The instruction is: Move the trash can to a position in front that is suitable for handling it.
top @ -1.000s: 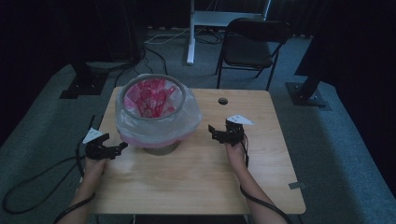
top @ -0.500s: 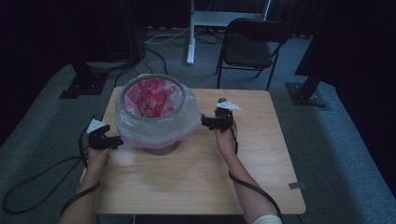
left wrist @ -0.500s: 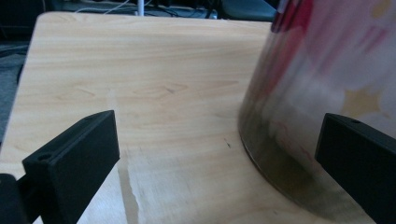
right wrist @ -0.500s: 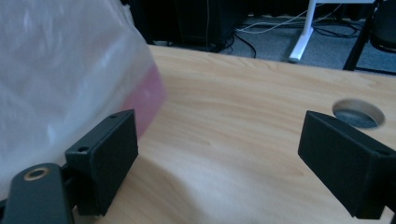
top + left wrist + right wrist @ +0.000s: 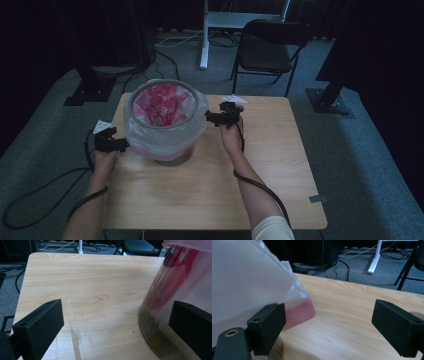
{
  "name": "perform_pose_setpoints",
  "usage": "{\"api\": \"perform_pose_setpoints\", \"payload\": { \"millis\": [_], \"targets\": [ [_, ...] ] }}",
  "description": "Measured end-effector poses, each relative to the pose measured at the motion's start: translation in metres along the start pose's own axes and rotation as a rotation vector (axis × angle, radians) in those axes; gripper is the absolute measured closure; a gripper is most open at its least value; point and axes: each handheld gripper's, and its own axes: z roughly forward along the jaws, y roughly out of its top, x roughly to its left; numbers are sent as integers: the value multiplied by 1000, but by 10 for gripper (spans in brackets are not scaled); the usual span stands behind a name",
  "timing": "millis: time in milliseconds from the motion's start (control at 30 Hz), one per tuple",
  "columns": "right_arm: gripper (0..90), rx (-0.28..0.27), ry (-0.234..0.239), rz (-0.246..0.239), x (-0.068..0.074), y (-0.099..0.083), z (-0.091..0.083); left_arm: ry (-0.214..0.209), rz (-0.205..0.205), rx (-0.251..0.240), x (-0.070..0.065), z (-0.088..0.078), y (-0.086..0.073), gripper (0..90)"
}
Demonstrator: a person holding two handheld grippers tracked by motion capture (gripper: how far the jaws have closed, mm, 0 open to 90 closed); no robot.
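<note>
The table (image 5: 280, 165) is light wood, and the bin (image 5: 165, 120) stands on it toward ten o'clock from the middle. The bin is round, with clear walls that widen upward and a darker base. A thin whitish bag (image 5: 192, 132) lines it, folded out over the rim and hanging loosely down the outside; crumpled pink and red shows inside through the open top. In the left gripper view the wall looks glassy, with red streaks behind it. The right gripper (image 5: 223, 116) sits at three o'clock of the bin, just beside the draped bag, its jaws spread wide with one close against the plastic. The left gripper (image 5: 111, 144) is at eight o'clock of the bin, jaws likewise spread, one near the bin's foot.
</note>
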Motion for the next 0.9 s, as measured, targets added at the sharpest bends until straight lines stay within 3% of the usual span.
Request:
{"api": "perform_pose_setpoints", "payload": {
  "millis": [133, 233, 400, 600, 900],
  "targets": [
    [115, 4, -8, -11, 6, 9, 6, -7, -19, -4, 1, 5, 5, 0],
    [116, 11, -8, -7, 11, 14, 11, -3, -18, -18, -1, 7, 8, 0],
    [116, 28, -5, -39, 18, 15, 18, -2, -15, -24, -2, 8, 16, 0],
    [115, 41, 8, -15, 18, 13, 21, -11, 0, -31, -7, 10, 24, 0],
    [121, 32, 68, -6, 24, 17, 21, -25, 15, -30, -11, 10, 28, 0]
  ]
}}
